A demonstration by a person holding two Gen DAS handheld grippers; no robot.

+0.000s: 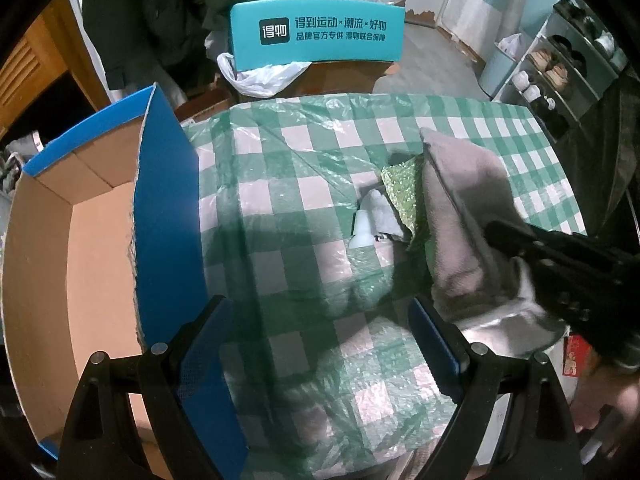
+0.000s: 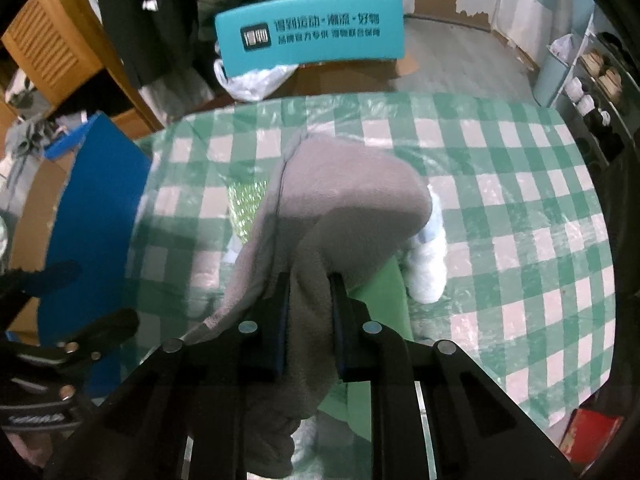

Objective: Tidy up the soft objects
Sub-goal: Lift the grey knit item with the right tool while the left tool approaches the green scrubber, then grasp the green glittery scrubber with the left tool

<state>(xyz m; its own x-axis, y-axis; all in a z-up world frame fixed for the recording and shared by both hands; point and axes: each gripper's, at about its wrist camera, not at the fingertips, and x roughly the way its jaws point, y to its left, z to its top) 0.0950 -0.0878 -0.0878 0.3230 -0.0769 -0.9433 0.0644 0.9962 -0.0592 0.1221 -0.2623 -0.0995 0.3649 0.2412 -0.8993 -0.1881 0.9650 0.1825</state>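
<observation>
Right gripper (image 2: 310,320) clamped on a fold of grey fleece cloth (image 2: 344,196) mid-tabletop (image 2: 520,184); limp, light (bunches, will drape). Left gripper (image 1: 320,344) wide, empty, near the cardboard box (image 1: 80,240).

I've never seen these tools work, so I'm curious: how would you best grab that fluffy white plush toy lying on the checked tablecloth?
Probably take the fluffy white plush toy at its rounded end poking out on the right, coming from above. That end lies bare on the green-and-white checked tablecloth, while the rest hides under the grey fleece cloth that the right gripper pinches.
</observation>
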